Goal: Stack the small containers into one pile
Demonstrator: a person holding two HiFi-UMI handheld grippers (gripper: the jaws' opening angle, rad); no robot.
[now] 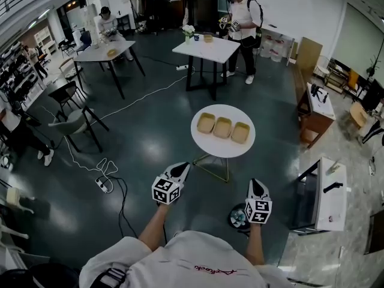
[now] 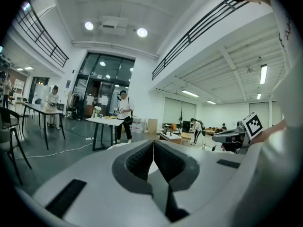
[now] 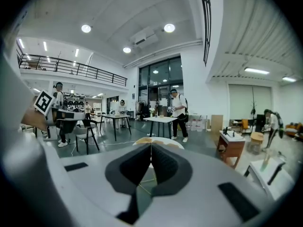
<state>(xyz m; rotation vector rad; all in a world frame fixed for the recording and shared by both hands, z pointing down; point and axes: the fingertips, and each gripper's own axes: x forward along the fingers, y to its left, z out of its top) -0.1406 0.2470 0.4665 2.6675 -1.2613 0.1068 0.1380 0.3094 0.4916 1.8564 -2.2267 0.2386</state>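
Three small tan containers sit in a row on the round white table (image 1: 223,152): a left one (image 1: 206,123), a middle one (image 1: 222,127) and a right one (image 1: 240,132). My left gripper (image 1: 182,170) hovers over the floor short of the table's near left edge, its jaws pressed together with nothing between them (image 2: 153,143). To its right, my right gripper (image 1: 257,185) is also shut and empty (image 3: 151,145), held nearer my body. In the right gripper view the table (image 3: 171,143) with a container (image 3: 142,140) shows just beyond the jaw tips.
A white cabinet (image 1: 327,194) stands at the right, with a wooden desk (image 1: 315,110) behind it. Two more tables (image 1: 207,48) (image 1: 102,54) with people at them stand further back. Chairs (image 1: 75,122) and a cable with a power strip (image 1: 103,183) lie to the left.
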